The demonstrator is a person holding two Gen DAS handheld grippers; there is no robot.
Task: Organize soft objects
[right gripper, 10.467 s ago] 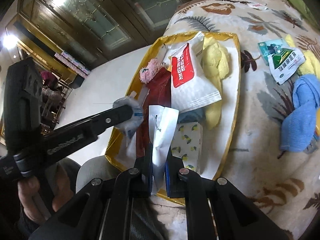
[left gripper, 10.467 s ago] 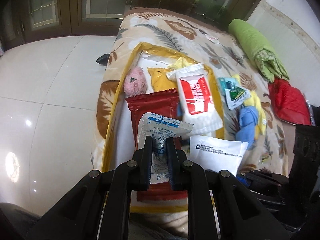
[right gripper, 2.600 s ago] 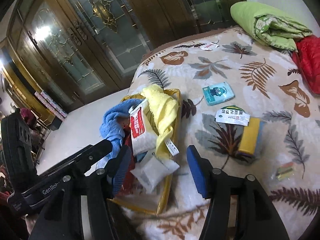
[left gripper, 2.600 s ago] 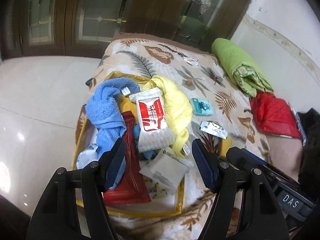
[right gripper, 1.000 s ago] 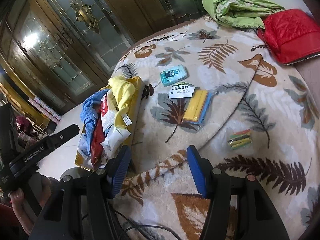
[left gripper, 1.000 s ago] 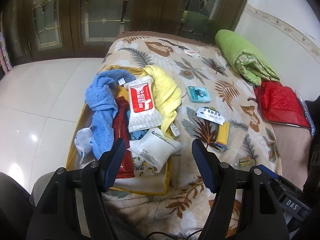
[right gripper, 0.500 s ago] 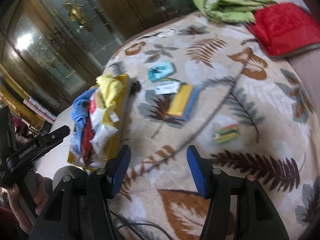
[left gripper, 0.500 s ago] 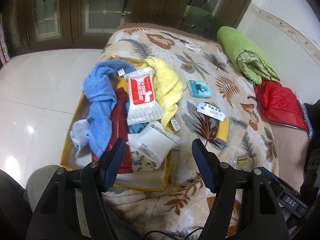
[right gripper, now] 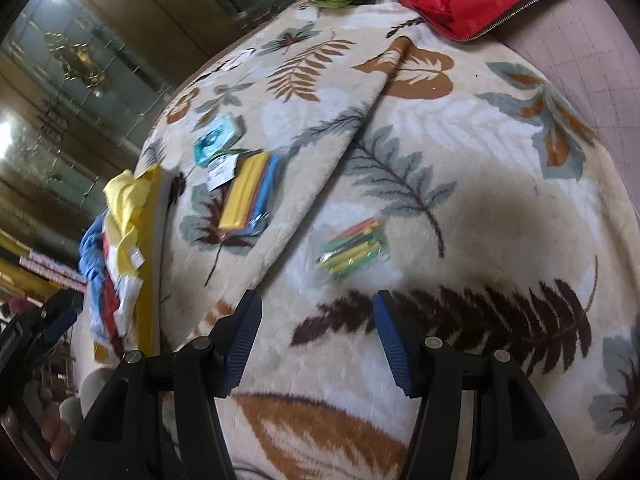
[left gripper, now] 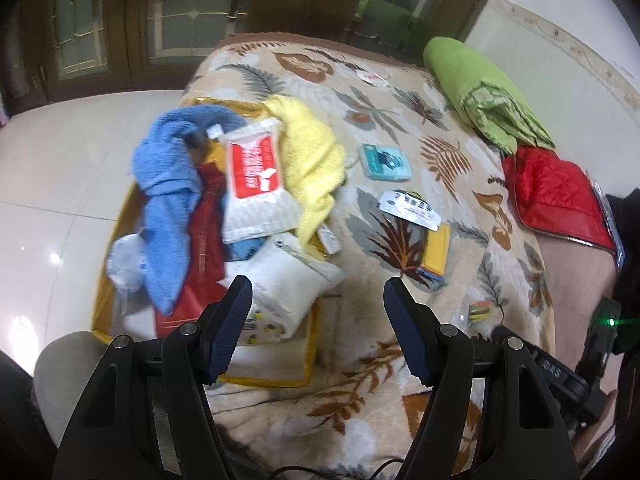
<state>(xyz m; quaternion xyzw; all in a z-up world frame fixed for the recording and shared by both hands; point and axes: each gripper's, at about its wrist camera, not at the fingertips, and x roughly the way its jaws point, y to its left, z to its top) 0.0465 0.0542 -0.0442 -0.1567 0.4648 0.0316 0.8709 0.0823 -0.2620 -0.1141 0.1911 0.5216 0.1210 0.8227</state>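
A yellow-rimmed bag [left gripper: 308, 344] lies on the leaf-print blanket [left gripper: 400, 384] and holds a blue towel [left gripper: 168, 200], a yellow towel [left gripper: 308, 152], a red-and-white wipes pack [left gripper: 252, 176], a red pouch [left gripper: 204, 248] and a white packet [left gripper: 292, 284]. My left gripper [left gripper: 318, 320] is open and empty above the bag's near right corner. My right gripper [right gripper: 316, 332] is open and empty, low over the blanket just short of a small clear packet of coloured strips [right gripper: 352, 248]. A yellow-and-blue sponge pack [right gripper: 248, 196], a white sachet [right gripper: 220, 168] and a teal packet [right gripper: 216, 140] lie further left.
A green rolled quilt [left gripper: 480, 92] and a red padded jacket [left gripper: 556, 192] lie at the far right of the bed. The white tiled floor [left gripper: 60, 168] is left of the bed. Dark glass-panelled doors [left gripper: 172, 12] stand behind. The other gripper's handle [left gripper: 568, 368] shows at lower right.
My right gripper has swung right and dropped closer to the blanket, so the coloured-strip packet now sits just ahead of it. My left gripper has stayed open over the bag's near corner.
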